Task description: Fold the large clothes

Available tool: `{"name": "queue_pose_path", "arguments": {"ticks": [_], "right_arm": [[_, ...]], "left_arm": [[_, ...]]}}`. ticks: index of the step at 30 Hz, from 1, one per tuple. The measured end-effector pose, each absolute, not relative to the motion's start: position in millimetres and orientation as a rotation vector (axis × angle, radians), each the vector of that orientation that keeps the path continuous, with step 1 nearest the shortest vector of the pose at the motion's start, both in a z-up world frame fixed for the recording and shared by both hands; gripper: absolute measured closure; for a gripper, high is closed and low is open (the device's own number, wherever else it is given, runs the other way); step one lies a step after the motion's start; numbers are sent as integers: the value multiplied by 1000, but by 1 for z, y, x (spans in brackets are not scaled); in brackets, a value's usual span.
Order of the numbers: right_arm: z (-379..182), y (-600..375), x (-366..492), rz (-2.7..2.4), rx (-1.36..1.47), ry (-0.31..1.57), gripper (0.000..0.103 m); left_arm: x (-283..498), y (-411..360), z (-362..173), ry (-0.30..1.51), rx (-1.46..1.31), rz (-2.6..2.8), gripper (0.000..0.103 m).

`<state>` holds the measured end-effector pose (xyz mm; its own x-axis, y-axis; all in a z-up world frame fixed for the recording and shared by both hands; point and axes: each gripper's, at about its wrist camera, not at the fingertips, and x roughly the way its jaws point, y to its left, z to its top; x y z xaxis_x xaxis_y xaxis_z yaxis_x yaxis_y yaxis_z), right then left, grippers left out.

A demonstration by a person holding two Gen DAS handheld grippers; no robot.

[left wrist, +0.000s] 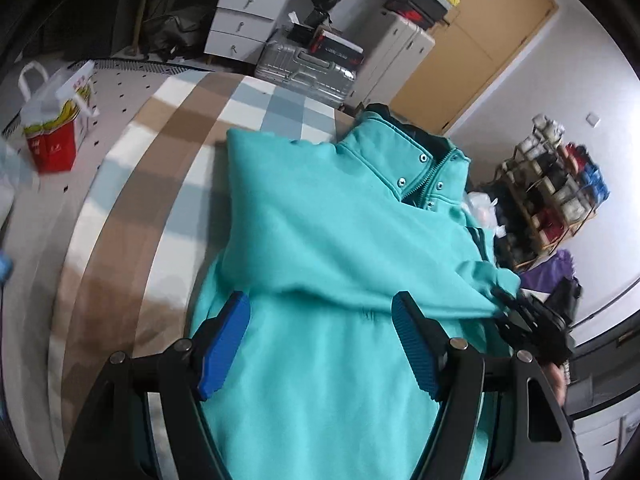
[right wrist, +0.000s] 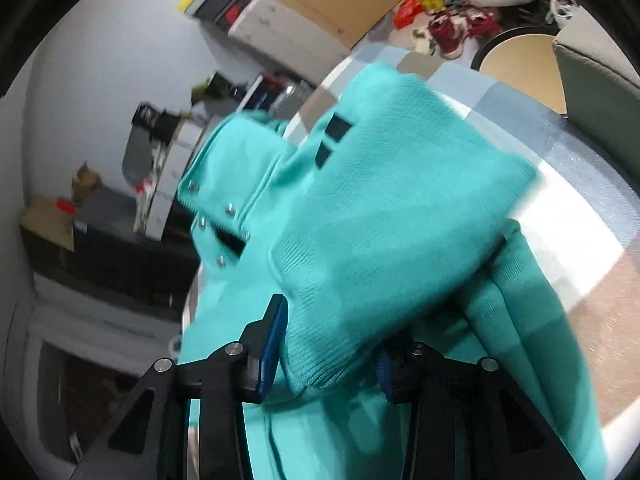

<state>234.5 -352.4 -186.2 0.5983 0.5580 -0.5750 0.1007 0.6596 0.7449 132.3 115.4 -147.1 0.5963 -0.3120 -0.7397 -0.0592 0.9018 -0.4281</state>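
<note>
A large teal sweatshirt (left wrist: 320, 240) with a snap-button zip collar (left wrist: 424, 176) lies on a round table with a checked cloth (left wrist: 152, 200). One sleeve is folded across its chest. My left gripper (left wrist: 320, 320) is open and hovers over the body of the sweatshirt, holding nothing. My right gripper (right wrist: 328, 344) is shut on the ribbed cuff of the other sleeve (right wrist: 384, 216) and holds it lifted over the sweatshirt (right wrist: 224, 320). The right gripper also shows in the left wrist view (left wrist: 520, 316) at the sleeve's end.
A red and white bag (left wrist: 56, 120) stands on the left. A silver suitcase (left wrist: 308, 68), white drawers (left wrist: 244, 20) and a wooden door (left wrist: 472, 44) are behind the table. A shoe rack (left wrist: 552, 192) stands to the right. Shoes and bags (right wrist: 460, 12) lie on the floor.
</note>
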Motion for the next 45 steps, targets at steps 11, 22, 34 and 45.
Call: {"name": "queue_pose_path", "arguments": {"ticks": [11, 22, 34, 45], "right_arm": [[-153, -347, 244, 170, 486, 978, 38], [-72, -342, 283, 377, 541, 684, 92], [-167, -352, 285, 185, 350, 957, 83], [-66, -299, 247, 74, -179, 836, 43]], "left_arm": [[198, 94, -207, 1088, -363, -139, 34], [191, 101, -200, 1036, -411, -114, 34], [191, 95, -203, 1033, -280, -11, 34], [187, 99, -195, 1058, -335, -34, 34]]}}
